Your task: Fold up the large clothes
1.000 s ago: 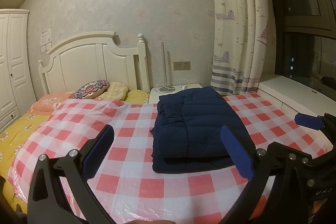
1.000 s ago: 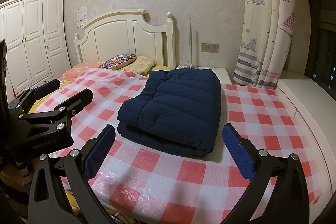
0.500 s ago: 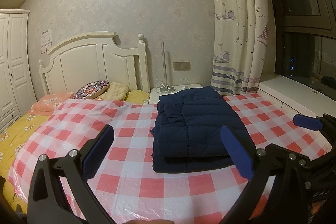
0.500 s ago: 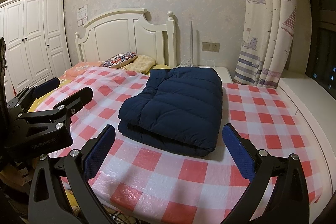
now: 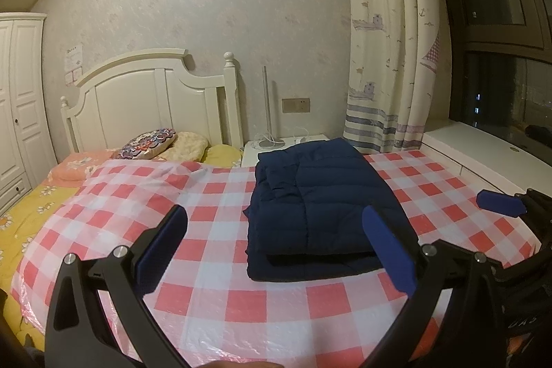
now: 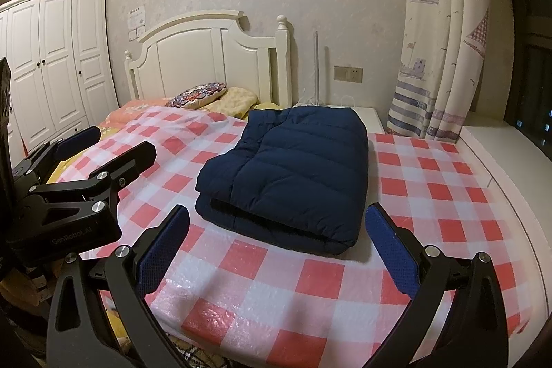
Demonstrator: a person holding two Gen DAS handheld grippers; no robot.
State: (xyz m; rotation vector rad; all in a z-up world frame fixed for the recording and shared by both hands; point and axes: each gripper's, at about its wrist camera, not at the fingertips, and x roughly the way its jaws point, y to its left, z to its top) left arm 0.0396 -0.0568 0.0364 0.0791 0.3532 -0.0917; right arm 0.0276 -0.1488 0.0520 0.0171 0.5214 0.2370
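A checked plastic sheet (image 5: 214,295) covers the bed, its near edge cut off; the folded navy down jacket (image 6: 293,175) lies mid-sheet. The left gripper (image 5: 276,250) and right gripper (image 6: 276,247) hover spread wide, empty.

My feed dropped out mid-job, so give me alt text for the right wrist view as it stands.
A navy puffer jacket, folded into a thick rectangle, lies on a red-and-white checked cover spread over the bed. The right gripper hovers open and empty in front of it, and the left gripper, also open, shows at the left edge. A white headboard and pillows stand behind.
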